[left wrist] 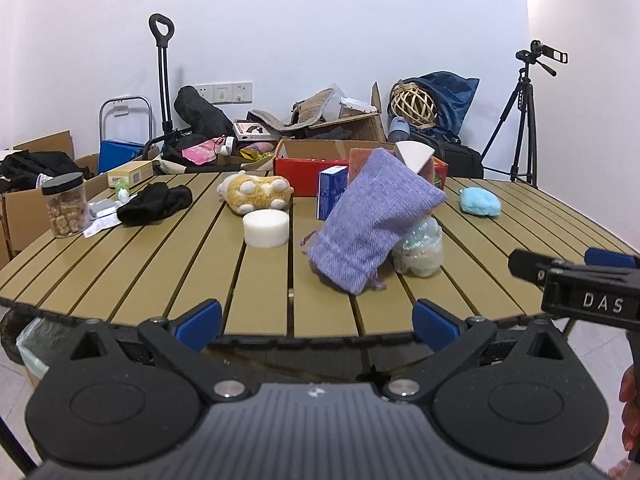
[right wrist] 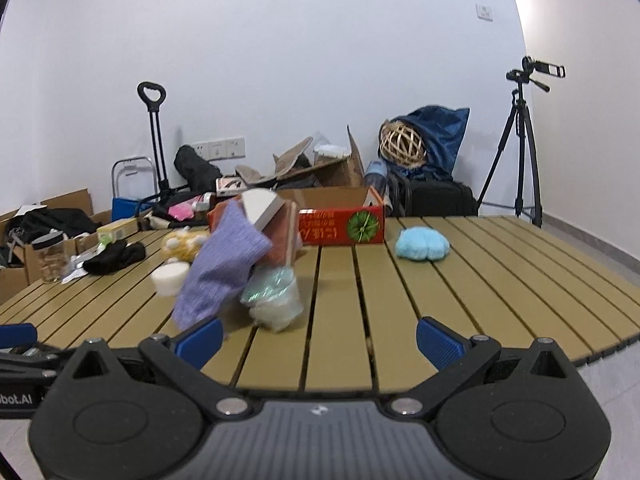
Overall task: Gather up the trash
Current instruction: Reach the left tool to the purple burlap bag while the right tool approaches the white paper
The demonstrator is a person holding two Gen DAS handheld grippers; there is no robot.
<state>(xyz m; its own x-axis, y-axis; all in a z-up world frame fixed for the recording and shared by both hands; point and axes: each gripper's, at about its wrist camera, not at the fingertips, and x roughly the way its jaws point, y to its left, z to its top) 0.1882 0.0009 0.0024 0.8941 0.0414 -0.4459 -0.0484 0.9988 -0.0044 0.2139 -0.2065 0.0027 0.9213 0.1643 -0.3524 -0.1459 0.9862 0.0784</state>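
Observation:
A crumpled clear plastic cup (left wrist: 420,252) lies on the slatted wooden table (left wrist: 160,272), half under a leaning purple knit pouch (left wrist: 372,224). Both show in the right wrist view too: cup (right wrist: 276,300), pouch (right wrist: 220,276). My left gripper (left wrist: 316,320) is open and empty at the table's near edge, short of the pouch. My right gripper (right wrist: 320,340) is open and empty over the near edge, just short of the cup; it also shows in the left wrist view (left wrist: 576,276). A bin with a green liner (left wrist: 36,344) sits below the table at left.
On the table: a white round foam block (left wrist: 266,228), a yellow plush toy (left wrist: 254,192), a black cloth (left wrist: 156,202), a snack jar (left wrist: 66,210), a blue box (left wrist: 332,192), a red carton (right wrist: 342,226), a blue fluffy toy (right wrist: 422,244). Clutter and a tripod (right wrist: 520,148) stand behind.

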